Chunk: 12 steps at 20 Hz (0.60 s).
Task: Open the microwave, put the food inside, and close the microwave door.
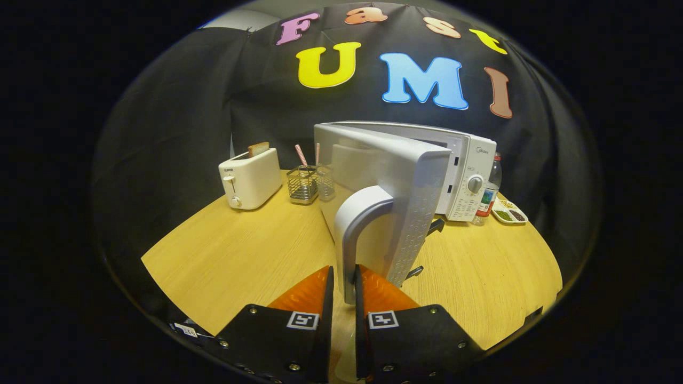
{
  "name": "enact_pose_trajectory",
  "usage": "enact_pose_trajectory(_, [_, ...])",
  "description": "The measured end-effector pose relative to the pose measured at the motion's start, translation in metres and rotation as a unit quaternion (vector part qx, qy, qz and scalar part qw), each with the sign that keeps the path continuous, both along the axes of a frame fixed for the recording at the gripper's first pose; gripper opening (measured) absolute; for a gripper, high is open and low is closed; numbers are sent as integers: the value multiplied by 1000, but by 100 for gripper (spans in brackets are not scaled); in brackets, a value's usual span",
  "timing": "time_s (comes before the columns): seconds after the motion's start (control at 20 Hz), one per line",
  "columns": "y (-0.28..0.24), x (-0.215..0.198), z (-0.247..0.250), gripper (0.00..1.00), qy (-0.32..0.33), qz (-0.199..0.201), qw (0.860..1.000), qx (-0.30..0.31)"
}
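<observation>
Here, the scene by parts:

Gripper: its two fingers stand close together with the lower end of the door handle between them; the gap is narrow and both fingers look pressed to the handle's sides.

Handle: a pale curved bar, its long axis upright, arching from the door's top edge down to the fingers.

Microwave door: swung wide open, seen nearly edge-on; its free edge points toward the gripper, its hinge side lies back at the oven. The door stands upright.

Microwave: a white box set on the table beyond the door, its control panel with a round knob facing forward, its long axis running side to side.

Table: light wood, round-edged.

Toaster: white, left of the microwave and well apart from it, a slice of bread sticking up from the slot.

Wire basket: between toaster and door, holding a striped straw.

Bottle: upright, just right of the microwave.

Small tray: beside the bottle, with dark and green bits in its compartments.
</observation>
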<state>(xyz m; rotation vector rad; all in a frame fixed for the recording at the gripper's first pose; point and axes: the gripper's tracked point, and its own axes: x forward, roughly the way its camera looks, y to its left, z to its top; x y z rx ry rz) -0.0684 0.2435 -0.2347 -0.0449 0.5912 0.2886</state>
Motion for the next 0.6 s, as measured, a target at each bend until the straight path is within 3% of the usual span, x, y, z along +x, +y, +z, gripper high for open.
enact_pose_trajectory(0.6, [91,-34,2,20,1,71,997,23])
